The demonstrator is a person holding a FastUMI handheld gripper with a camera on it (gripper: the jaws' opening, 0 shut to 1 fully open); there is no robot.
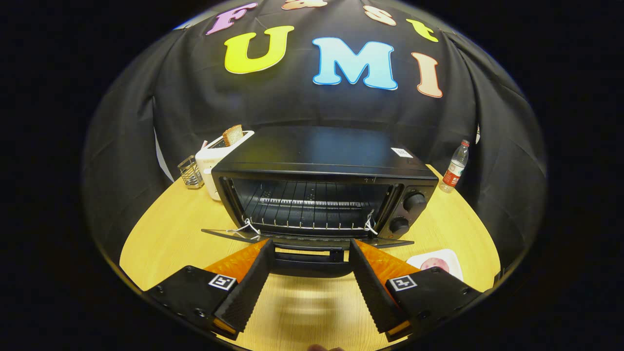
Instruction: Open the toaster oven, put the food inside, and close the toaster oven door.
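Toaster oven (324,183) stood mid-table (165,234), its door (307,241) dropped flat; tongs (308,253) gaped empty at the handle; food plate (436,261) near the table's front-right edge.

One oven (321,195) is sitting on the one table (165,239), its door hanging open, with two knobs (414,201) showing at its right end. Left of the oven one toaster (217,163) is holding one bread slice (233,135), and one wire holder (190,172) is standing beyond that. One bottle (454,167) is standing right of the oven. One plate (438,261) is lying before it. One gripper (310,273) is hanging open before the door.
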